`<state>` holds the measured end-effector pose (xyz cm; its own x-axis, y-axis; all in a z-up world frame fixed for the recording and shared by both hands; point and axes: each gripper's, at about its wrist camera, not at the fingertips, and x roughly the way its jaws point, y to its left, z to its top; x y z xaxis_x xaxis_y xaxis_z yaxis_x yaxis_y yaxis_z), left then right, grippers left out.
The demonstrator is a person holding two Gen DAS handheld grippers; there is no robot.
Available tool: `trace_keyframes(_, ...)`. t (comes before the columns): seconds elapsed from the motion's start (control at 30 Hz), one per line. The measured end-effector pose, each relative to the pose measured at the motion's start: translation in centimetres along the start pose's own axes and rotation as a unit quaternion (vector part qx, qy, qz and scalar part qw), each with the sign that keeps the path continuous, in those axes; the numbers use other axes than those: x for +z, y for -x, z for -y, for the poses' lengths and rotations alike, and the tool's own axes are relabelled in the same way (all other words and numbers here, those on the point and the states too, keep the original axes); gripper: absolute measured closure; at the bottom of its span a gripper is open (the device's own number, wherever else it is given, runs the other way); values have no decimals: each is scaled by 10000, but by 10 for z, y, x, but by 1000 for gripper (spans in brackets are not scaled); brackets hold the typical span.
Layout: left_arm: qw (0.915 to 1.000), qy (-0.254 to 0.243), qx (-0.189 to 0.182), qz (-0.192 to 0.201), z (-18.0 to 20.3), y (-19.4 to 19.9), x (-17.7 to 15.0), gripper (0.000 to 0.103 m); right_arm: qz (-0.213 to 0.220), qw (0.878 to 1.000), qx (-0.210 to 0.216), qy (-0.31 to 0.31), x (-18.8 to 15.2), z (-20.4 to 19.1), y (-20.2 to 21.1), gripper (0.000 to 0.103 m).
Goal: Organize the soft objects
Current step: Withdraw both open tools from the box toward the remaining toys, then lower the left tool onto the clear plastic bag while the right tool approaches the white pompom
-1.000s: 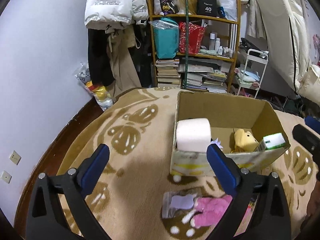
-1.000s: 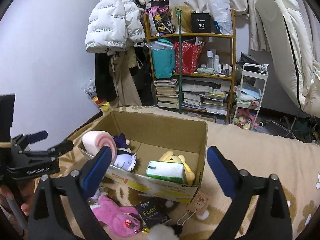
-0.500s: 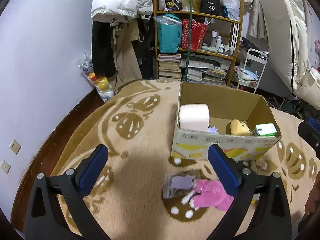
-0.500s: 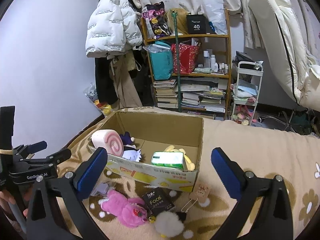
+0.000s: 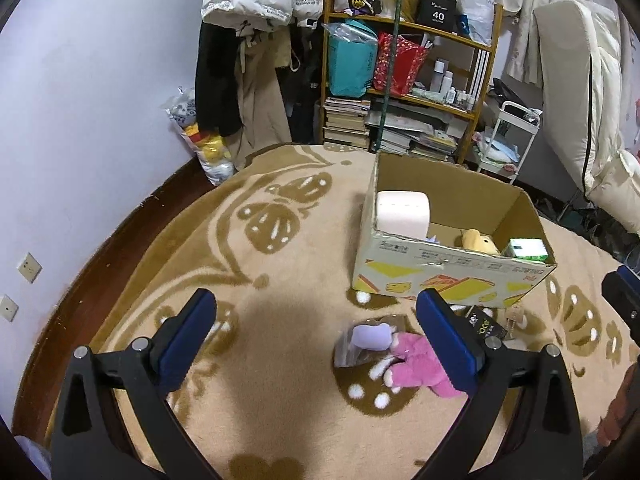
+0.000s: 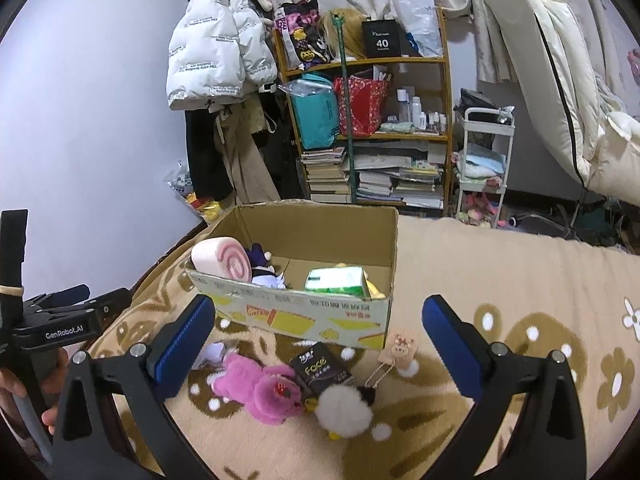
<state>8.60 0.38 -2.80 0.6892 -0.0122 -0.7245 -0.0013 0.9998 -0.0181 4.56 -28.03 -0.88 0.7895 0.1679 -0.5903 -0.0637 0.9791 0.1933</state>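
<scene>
Both grippers, left [image 5: 316,332] and right [image 6: 318,340], gaped wide, holding nothing. Fluffy pink plush toy [image 6: 264,388] lay on patterned beige carpet [image 5: 280,420] beneath them, before open cardboard box [image 6: 304,316].

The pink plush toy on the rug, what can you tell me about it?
The pink plush is a fuzzy, bright pink stuffed animal lying on its side on the patterned rug, in front of the cardboard box and outside it. A small red strawberry-like decoration sits on it. It lies against a black packet and close to a white pompom. Neither tool touches it.
</scene>
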Motion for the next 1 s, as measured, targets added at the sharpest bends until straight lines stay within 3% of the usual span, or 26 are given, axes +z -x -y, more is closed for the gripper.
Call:
trace_keyframes(0.53, 9998, -195, -27, -68, 1, 0, -6, 4, -69, 9999, -90, 28, -14, 0, 6, 0)
trace_keyframes(1.0, 9975, -343, -187, -588, 23, -43, -3, 4, -499, 9983, -256, -170, -25, 9, -35, 0)
